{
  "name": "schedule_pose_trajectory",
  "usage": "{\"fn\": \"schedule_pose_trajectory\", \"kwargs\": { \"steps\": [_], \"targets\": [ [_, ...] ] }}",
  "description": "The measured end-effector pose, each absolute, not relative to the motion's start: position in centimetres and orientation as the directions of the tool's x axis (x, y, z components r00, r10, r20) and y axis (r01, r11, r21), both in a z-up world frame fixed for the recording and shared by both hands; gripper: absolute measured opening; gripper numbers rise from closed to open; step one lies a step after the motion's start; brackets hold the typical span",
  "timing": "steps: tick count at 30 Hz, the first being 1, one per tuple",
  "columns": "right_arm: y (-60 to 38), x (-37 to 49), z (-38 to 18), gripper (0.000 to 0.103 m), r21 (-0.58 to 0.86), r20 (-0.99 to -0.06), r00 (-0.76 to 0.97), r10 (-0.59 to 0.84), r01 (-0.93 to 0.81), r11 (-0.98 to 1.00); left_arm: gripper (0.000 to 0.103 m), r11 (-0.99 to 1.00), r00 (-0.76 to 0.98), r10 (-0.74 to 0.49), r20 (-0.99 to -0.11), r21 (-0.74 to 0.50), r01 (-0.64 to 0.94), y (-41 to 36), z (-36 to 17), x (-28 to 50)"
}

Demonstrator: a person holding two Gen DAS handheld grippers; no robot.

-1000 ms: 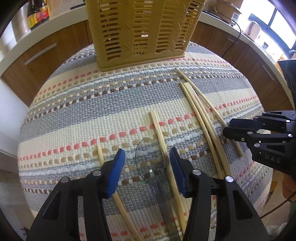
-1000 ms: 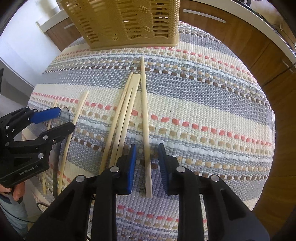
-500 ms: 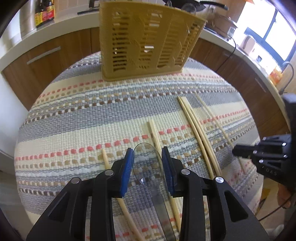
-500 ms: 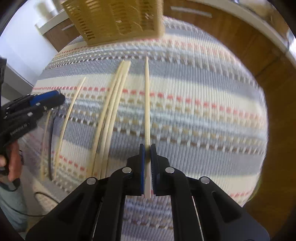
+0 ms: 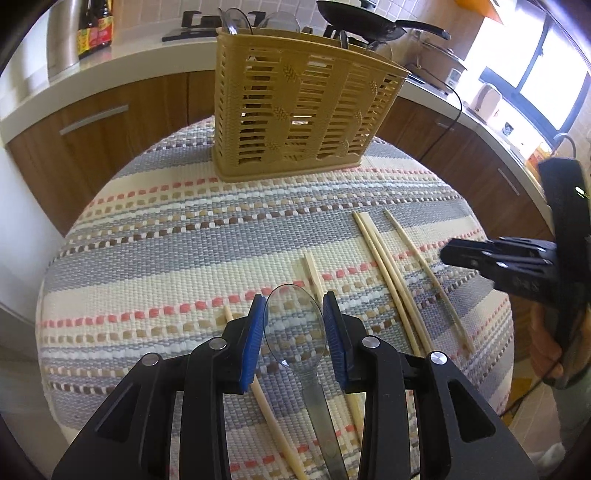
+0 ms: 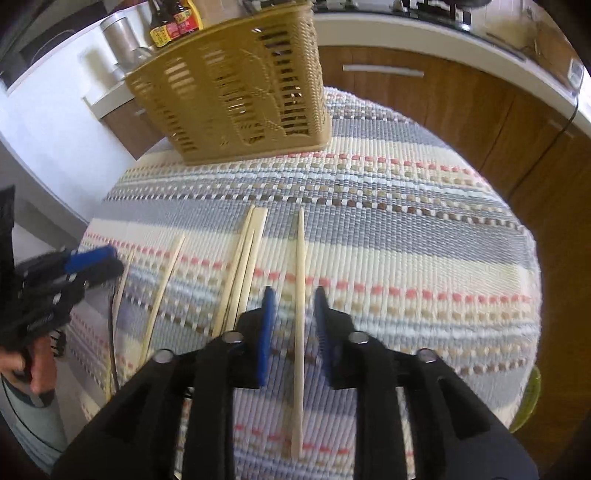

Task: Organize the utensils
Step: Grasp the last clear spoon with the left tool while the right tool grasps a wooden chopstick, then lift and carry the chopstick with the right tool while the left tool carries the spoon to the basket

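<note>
Utensils lie spread over the striped woven mat on the round desk: a clear plastic spoon and several wooden chopsticks. My left gripper is closed on the spoon's bowl, blue pads pressing it from both sides, handle running back under the gripper twd the camera. One chopstick pokes out by the left pad, another lies just right of the spoon, partly behind the right pad. Further right a pair of chopsticks lie side by side, touching, and a single chopstick sits nearby, a bit apart. My right gripper is open w/ that single chopstick running lengthwise btwn the pads, a gap on each side; cannot tell if it rests on the mat or is lifted. In the right wrist view the pair lies just left of it. The tan slotted utensil basket stands upright at the mat's far edge, well apart from both grippers, w/ clear spoons and dark handles sticking up from it. Behind it, a white counter w/ sauce bottles and a black pan.
</note>
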State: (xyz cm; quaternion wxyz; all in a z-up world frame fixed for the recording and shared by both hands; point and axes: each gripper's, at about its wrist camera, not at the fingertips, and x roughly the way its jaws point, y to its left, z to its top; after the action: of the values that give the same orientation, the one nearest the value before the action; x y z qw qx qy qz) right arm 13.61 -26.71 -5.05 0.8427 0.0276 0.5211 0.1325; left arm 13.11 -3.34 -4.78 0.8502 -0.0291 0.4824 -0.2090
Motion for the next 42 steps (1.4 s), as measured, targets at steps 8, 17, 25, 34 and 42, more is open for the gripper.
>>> {"fn": "schedule_pose_trajectory", "kwargs": {
  "steps": [8, 17, 25, 34, 42],
  "targets": [
    [-26.4, 16.5, -7.0, 0.041, 0.123, -0.92, 0.347, 0.18, -0.18, 0.976, 0.03, 0.917, 0.469, -0.361, -0.806, -0.215, 0.336, -3.7, -4.4, 13.3],
    [-22.2, 17.1, -7.1, 0.016, -0.083, -0.95, 0.312, 0.006, -0.27, 0.959, 0.03, 0.917, 0.482, -0.368, -0.795, -0.226, 0.328, -3.8, -3.7, 13.7],
    [-21.5, 15.6, -5.1, 0.004, -0.005, -0.93, 0.35, 0.114, -0.322, 0.947, 0.03, 0.919, 0.568, -0.375, -0.733, -0.213, 0.332, -3.0, 0.6, 13.6],
    [-23.3, 14.3, 7.0, 0.004, 0.105, -0.72, 0.606, 0.339, -0.388, 0.916, 0.03, 0.914, 0.751, -0.403, -0.523, -0.182, 0.363, -2.8, 12.0, 14.2],
    [-24.6, 15.4, 16.2, 0.004, 0.151, -0.364, 0.826, 0.43, -0.403, 0.902, 0.03, 0.916, 0.836, -0.4, -0.375, -0.138, 0.377, -4.9, 19.3, 16.0]
  ]
}}
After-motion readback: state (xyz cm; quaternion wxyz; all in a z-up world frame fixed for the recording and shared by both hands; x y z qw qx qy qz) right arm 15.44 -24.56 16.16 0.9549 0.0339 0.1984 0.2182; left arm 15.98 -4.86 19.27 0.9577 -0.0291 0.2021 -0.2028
